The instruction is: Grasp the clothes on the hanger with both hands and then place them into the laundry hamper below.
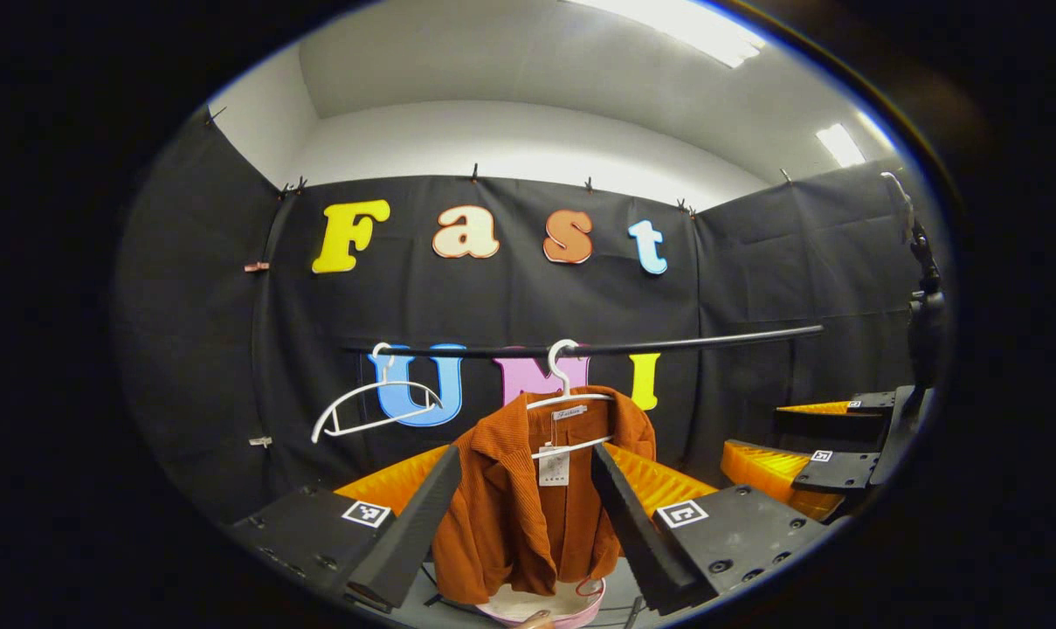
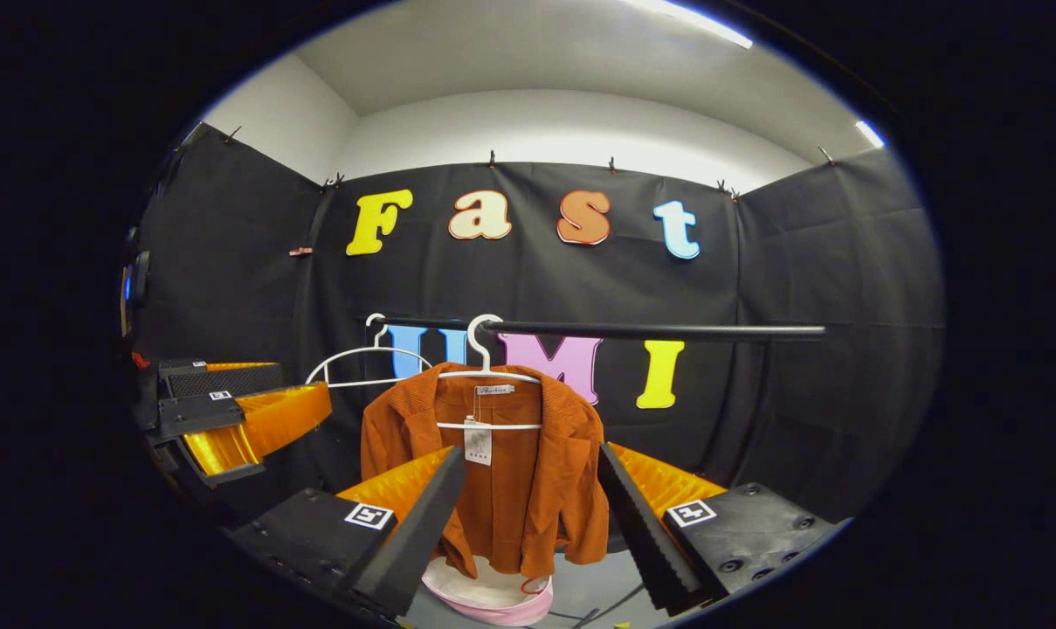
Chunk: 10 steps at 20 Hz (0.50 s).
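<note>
On the black rail at the back of the booth, the rust-orange jacket hangs on its white hanger, an empty hanger beside it. Below sits what looks like the pink hamper, mostly hidden. The left hand-held gripper and right hand-held gripper both stand with fingers apart, short of the cloth. Nothing is grasped yet; the whole task remains.

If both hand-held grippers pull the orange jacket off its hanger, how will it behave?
The orange jacket hangs in soft folds, so it is probably floppy and will sag. Its white hanger only hooks over the rail, so it may swing or lift.
</note>
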### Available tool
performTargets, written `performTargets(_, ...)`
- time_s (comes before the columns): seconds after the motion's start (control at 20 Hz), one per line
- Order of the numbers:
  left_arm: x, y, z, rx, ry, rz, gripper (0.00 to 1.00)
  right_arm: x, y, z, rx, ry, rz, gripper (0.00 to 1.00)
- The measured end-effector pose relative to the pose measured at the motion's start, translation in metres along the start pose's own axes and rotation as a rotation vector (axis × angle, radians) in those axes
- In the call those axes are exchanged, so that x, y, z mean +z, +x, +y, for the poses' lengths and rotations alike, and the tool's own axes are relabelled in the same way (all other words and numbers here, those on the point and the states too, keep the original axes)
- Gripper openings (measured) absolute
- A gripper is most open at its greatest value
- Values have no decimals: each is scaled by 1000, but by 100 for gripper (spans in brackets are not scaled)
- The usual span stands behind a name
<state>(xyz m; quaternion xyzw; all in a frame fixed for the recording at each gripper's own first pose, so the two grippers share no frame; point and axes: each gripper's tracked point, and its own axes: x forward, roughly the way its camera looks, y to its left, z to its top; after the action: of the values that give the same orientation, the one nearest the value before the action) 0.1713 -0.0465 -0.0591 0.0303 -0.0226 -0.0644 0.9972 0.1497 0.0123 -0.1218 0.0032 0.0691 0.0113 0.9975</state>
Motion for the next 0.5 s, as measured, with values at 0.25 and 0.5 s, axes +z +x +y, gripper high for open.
performTargets(0.25, -63, 71, -6, 63, -30, 40, 95, -51, 79, -11, 48, 24, 34, 98)
performTargets(0.5, -123, 129, 1, 165, -77, 89, 94, -109, 141, -23, 77, 64, 99, 98)
